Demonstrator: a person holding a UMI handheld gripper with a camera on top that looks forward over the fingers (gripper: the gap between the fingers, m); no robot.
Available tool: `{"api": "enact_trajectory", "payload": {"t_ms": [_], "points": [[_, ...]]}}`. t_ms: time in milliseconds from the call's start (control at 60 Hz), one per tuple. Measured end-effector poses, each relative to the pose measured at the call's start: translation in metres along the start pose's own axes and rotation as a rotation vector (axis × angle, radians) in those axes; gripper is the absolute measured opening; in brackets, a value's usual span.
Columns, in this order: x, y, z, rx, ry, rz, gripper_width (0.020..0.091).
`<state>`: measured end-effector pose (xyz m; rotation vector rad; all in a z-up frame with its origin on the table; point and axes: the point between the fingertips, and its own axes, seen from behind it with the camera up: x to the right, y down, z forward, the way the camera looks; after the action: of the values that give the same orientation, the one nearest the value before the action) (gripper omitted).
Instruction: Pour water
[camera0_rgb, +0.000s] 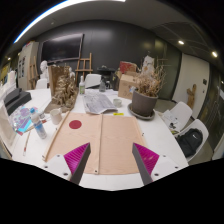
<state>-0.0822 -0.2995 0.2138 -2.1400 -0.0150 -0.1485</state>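
- Two dark fingers of the gripper (112, 160) stand well apart, their magenta pads (76, 155) facing inward, with nothing held between them.
- Between and just ahead of the fingers lies a light wooden board (105, 138) on the white table (170, 150), its surface bare apart from a small red disc (75, 124) near its far left part.
- Left of the board, a cluster of small things sits on the table, among them what looks like a clear bottle (40, 126) with a blue cap; I cannot tell whether it holds water.
- Beyond the board lies a sheet of printed paper (99, 102).
- Right of that stands a dark pot with dried plants (146, 97).
- Farther back, a cardboard box (128, 84) and a wooden easel (84, 66) show against the dim room.
- White chairs (186, 125) stand at the table's right side.
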Motion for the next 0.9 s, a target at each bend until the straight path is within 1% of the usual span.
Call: {"api": "enact_trajectory", "payload": {"t_ms": [100,250,483,567,633,750,900], "points": [[-0.023,0.0,0.003,0.004,-0.032,-0.007,0.0858],[-0.096,0.003,0.012,0.008,-0.098,-0.029,0.0859],[-0.253,0.011,0.031,0.019,-0.237,-0.037,0.0859],[-0.312,0.013,0.045,0.024,-0.266,-0.035,0.0856],[-0.356,0.012,0.06,0.044,-0.285,-0.031,0.0857],[-0.411,0.006,0.102,0.097,-0.265,-0.03,0.0855],[-0.437,-0.007,0.164,0.158,-0.175,0.009,0.0852]]}}
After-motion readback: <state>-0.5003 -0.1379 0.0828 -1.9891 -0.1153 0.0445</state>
